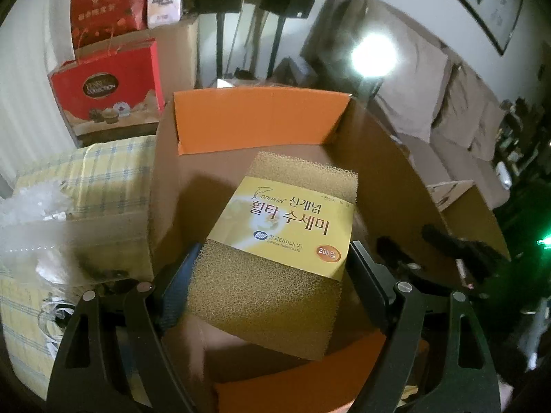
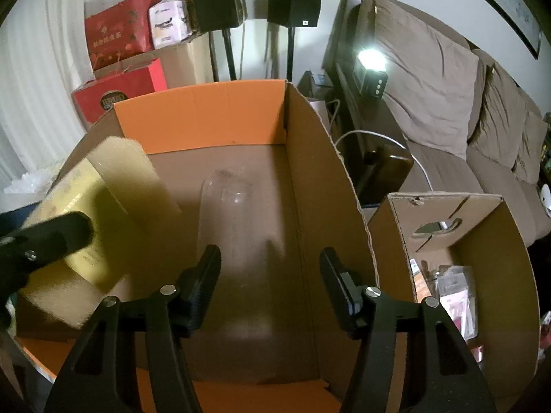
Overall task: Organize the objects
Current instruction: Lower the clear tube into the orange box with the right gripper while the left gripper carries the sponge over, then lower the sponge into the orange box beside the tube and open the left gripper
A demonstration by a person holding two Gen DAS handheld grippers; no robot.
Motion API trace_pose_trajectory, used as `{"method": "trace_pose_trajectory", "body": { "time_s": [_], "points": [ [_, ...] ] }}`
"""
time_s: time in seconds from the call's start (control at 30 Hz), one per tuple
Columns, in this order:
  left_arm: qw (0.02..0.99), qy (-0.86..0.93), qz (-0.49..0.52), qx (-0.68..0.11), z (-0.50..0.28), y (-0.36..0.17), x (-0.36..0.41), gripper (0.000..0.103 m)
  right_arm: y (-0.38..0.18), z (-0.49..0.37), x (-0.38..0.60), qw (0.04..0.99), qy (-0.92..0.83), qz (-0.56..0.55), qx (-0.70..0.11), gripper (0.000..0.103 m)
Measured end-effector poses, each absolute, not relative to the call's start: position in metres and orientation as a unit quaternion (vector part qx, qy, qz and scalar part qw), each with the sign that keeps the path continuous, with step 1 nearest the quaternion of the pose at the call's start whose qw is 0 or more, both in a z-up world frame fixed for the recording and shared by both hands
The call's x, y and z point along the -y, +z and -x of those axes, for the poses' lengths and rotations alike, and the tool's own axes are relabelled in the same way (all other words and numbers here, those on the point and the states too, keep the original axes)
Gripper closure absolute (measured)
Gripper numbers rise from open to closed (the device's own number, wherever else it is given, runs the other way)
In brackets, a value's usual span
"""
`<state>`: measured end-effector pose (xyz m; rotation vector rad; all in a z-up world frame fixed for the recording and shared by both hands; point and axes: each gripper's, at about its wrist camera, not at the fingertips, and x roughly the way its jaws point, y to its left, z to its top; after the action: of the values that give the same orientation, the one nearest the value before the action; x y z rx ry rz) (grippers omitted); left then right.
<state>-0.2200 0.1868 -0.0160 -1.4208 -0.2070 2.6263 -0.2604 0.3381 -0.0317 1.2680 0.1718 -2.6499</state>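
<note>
A brown scouring-sponge pack (image 1: 275,227) with a yellow label hangs tilted over the big cardboard box (image 1: 396,179) with orange flaps. My left gripper (image 1: 275,246) is shut on the pack, pads pressing on both its sides. In the right wrist view the same pack (image 2: 113,189) shows at the left with a black finger (image 2: 65,232) of that gripper against it. My right gripper (image 2: 271,253) stands open inside the box (image 2: 327,172), with bare box floor between its fingers. A clear plastic bottle (image 2: 227,203) lies on that floor just ahead of the gripper's left finger, apart from the pads.
A smaller open cardboard box (image 2: 499,241) with packets inside stands to the right. Behind it is a brown sofa (image 2: 430,86). Red gift boxes (image 2: 120,93), two speakers on stands (image 2: 220,0) and a bright lamp (image 2: 370,58) line the back. A yellow checked cloth (image 1: 103,172) lies left.
</note>
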Motion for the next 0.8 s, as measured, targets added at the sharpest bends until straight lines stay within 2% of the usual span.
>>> {"method": "trace_pose_trajectory", "body": {
  "time_s": [0.07, 0.23, 0.37, 0.57, 0.8],
  "points": [
    [0.072, 0.873, 0.477, 0.072, 0.22, -0.018, -0.185, 0.021, -0.027, 0.257, -0.341, 0.102, -0.898, -0.426, -0.045, 0.034],
    [0.068, 0.877, 0.467, 0.087, 0.216, -0.01, -0.173, 0.021, -0.014, 0.252, -0.342, 0.109, -0.897, -0.426, -0.05, 0.034],
    [0.064, 0.878, 0.465, 0.088, 0.218, -0.006, -0.17, 0.021, -0.01, 0.253, -0.334, 0.134, -0.882, -0.447, -0.065, 0.04],
    [0.06, 0.875, 0.473, 0.086, 0.222, -0.01, -0.173, 0.021, -0.025, 0.253, -0.31, 0.163, -0.851, -0.489, -0.099, 0.041],
    [0.052, 0.871, 0.483, 0.072, 0.226, -0.015, -0.18, 0.02, -0.042, 0.254, -0.312, 0.092, -0.85, -0.492, -0.166, 0.05]
  ]
}}
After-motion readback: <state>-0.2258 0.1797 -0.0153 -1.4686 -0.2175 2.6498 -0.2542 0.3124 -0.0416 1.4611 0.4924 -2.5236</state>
